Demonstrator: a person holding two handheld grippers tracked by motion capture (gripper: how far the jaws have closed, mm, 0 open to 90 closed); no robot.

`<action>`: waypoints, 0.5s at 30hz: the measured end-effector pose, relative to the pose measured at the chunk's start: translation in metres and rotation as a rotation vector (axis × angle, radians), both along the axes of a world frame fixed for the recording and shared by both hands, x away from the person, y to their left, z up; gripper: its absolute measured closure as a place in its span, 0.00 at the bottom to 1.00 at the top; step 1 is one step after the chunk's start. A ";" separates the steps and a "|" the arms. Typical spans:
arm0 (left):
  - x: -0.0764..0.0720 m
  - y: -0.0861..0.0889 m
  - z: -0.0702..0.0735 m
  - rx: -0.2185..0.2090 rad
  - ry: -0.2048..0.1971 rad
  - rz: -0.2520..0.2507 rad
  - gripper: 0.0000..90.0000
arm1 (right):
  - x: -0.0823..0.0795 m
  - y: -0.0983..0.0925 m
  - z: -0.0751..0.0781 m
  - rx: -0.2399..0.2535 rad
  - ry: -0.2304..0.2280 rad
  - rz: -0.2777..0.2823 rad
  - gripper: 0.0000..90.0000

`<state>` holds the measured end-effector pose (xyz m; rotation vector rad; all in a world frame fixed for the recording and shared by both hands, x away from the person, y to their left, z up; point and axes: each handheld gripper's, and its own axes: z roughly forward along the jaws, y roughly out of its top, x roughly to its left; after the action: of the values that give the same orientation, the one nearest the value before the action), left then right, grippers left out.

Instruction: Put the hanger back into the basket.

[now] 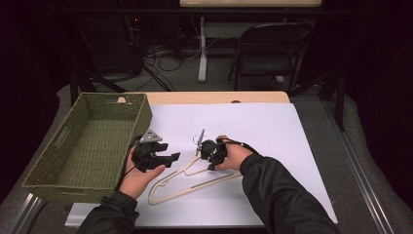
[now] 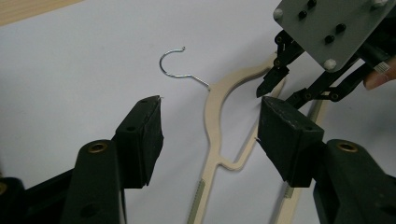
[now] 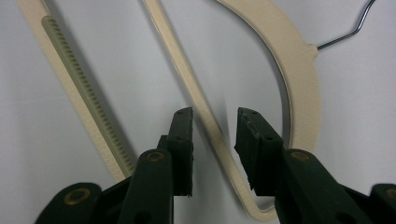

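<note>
High view first, from the left: a woven green basket (image 1: 87, 141) sits on the left part of the surface, its right wall beside the white sheet (image 1: 263, 131) that covers most of the wooden surface (image 1: 219, 97). Just right of the basket, the person's left hand (image 1: 138, 176) holds the left tool (image 1: 171, 158) low over the sheet, a grey three-cornered plate on top of it. A cream hanger (image 1: 187, 183) lies flat on the sheet between the two hands, its wire hook (image 1: 199, 140) pointing away from the person. The right hand (image 1: 233, 155) holds the right tool (image 1: 210, 157) down at the hanger's neck, dark sleeve (image 1: 282, 195) trailing toward the near edge. Beyond the surface stand a dark folding chair (image 1: 270, 48) and loose cables on the floor.

Left gripper view: the left tool (image 2: 209, 125) is spread wide, nothing between its jaws, hovering above the hanger (image 2: 219, 112) with the hook (image 2: 175, 65) ahead of it. The right tool (image 2: 273, 77) shows farther off, tips at the hanger's curved shoulder.

Right gripper view: the right tool (image 3: 214, 135) is spread, its jaws standing either side of a thin cream bar of the hanger (image 3: 299, 74); I cannot tell whether they touch it. A ribbed strip (image 3: 84, 112) runs along the left arm.
</note>
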<state>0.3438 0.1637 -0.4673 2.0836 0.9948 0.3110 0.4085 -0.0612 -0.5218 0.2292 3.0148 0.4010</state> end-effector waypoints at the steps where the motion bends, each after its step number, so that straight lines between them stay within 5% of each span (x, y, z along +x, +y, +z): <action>1: 0.000 0.000 0.000 0.003 -0.001 -0.001 0.45 | 0.001 0.000 0.000 -0.002 0.001 0.003 0.74; 15: 0.000 0.001 -0.001 0.000 0.001 0.002 0.45 | 0.004 0.001 -0.007 -0.019 0.029 0.001 0.78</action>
<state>0.3440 0.1646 -0.4688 2.0836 0.9971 0.3110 0.4123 -0.0597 -0.5291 0.2333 3.0456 0.3721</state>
